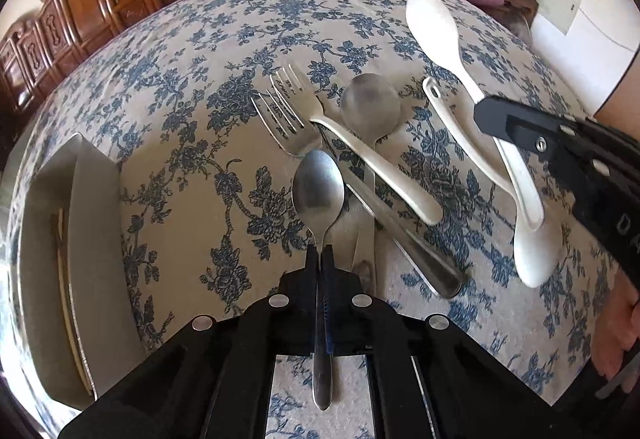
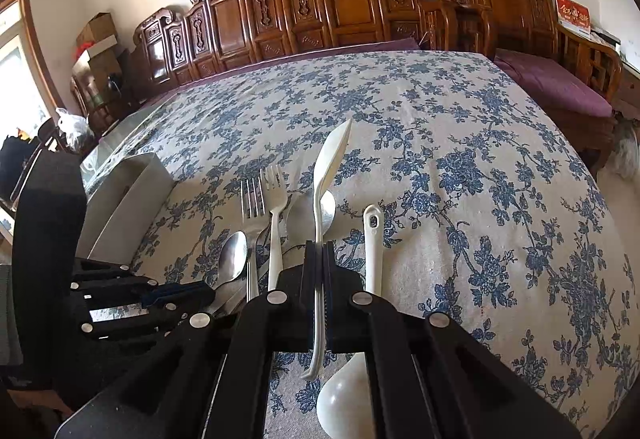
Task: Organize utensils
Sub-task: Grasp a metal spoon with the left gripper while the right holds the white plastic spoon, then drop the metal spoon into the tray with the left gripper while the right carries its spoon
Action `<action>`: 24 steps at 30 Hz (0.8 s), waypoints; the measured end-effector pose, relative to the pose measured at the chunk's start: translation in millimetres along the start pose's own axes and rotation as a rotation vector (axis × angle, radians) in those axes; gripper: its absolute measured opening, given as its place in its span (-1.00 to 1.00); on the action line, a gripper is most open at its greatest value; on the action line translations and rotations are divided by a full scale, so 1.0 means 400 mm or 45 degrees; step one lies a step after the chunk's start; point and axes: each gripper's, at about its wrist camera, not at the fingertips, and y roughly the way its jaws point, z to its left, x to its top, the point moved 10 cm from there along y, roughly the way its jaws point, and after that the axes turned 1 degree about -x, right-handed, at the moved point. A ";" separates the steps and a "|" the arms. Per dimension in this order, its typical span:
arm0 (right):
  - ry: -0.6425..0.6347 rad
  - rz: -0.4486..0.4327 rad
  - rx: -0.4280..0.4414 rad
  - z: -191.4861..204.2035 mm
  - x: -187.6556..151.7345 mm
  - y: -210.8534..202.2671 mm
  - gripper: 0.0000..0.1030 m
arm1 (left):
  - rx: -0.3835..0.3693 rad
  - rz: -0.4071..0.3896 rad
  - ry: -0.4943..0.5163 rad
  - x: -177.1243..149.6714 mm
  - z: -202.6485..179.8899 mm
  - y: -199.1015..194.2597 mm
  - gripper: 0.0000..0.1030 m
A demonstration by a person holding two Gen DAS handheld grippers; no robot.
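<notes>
the left claw (image 1: 320,253) clamps a steel spoon (image 1: 318,191); the right claw (image 2: 319,251) clamps a white spoon (image 2: 330,163) over the worktop (image 2: 460,143).

My table (image 2: 460,127) has a blue-floral cloth; lying on it are two forks (image 1: 286,107), a round spoon (image 1: 370,105), a white ladle (image 1: 536,255) and, at nine o'clock, a white box (image 1: 94,199)

Bright, soft daylight enters from the window (image 2: 16,51) at left, shadows stay faint, metal glints mildly, and fisheye warping with black corners bends both sharp views.
</notes>
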 end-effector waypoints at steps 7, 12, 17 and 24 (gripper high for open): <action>-0.011 0.004 0.007 0.011 -0.003 0.001 -0.91 | -0.008 -0.072 -0.001 0.001 0.018 -0.054 -0.97; -0.042 0.002 0.026 0.040 -0.003 -0.003 -0.91 | -0.015 -0.119 -0.029 0.007 0.049 -0.100 -0.97; -0.063 -0.014 0.069 0.079 0.004 -0.013 -0.91 | -0.013 -0.163 -0.068 0.015 0.094 -0.143 -0.97; -0.117 -0.024 0.141 0.168 0.002 -0.031 -0.91 | 0.009 -0.225 -0.113 0.022 0.169 -0.212 -0.97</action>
